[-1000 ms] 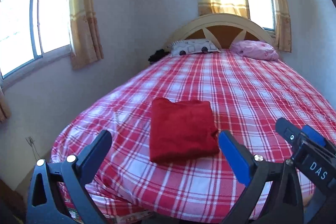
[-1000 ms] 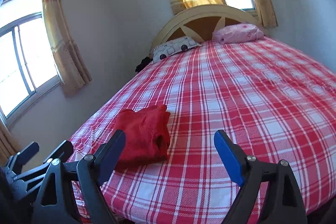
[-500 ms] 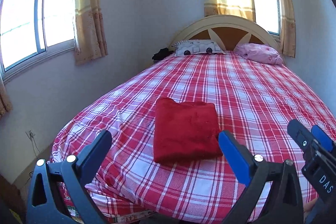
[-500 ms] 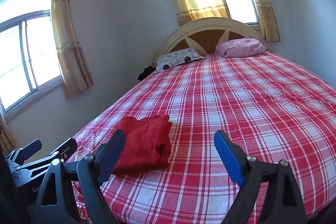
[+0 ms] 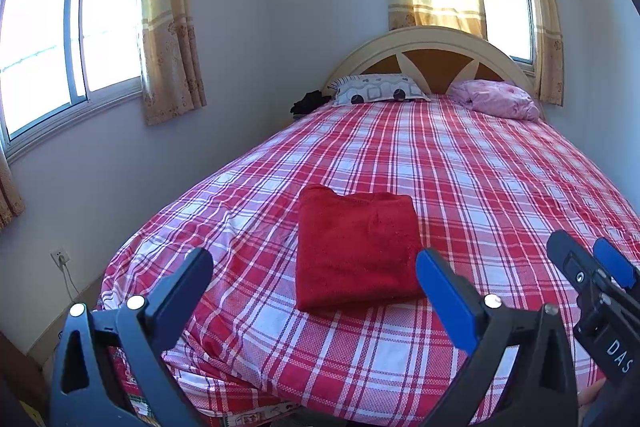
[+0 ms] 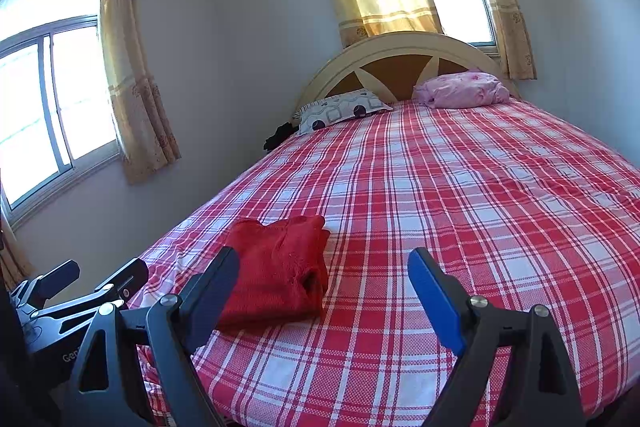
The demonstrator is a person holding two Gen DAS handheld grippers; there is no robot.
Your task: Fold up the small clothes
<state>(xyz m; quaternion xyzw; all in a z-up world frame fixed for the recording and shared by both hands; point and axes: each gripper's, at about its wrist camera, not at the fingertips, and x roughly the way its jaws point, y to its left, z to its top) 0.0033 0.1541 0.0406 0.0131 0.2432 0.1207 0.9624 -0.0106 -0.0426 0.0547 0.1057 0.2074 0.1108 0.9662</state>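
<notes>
One wide bed with a red-and-white checked woven sheet (image 5: 460, 163) fills most of the room, its cloth lying in soft wrinkles toward the near corner. Behind it rises an arched cream-and-brown wooden headboard (image 5: 432, 55), with a grey patterned pillow (image 5: 376, 94) and a crumpled pink pillow (image 5: 496, 98) against it. Pale yellow curtains (image 5: 170, 39) hang beside the windows.

Near the foot of the bed lies the folded red fuzzy garment (image 5: 356, 247), a neat thick rectangle flat on the sheet. From the right wrist view its layered open edge (image 6: 316, 279) shows; the left wrist view shows only the smooth top.

Both tools hover off the sheet, touching nothing. The left gripper (image 5: 312, 283) has its fingers spread wide, framing the garment; the right gripper (image 6: 324, 279) is likewise spread, with the garment toward its left finger (image 6: 216, 287). A black bundle (image 5: 310, 102) sits beside the grey pillow.
</notes>
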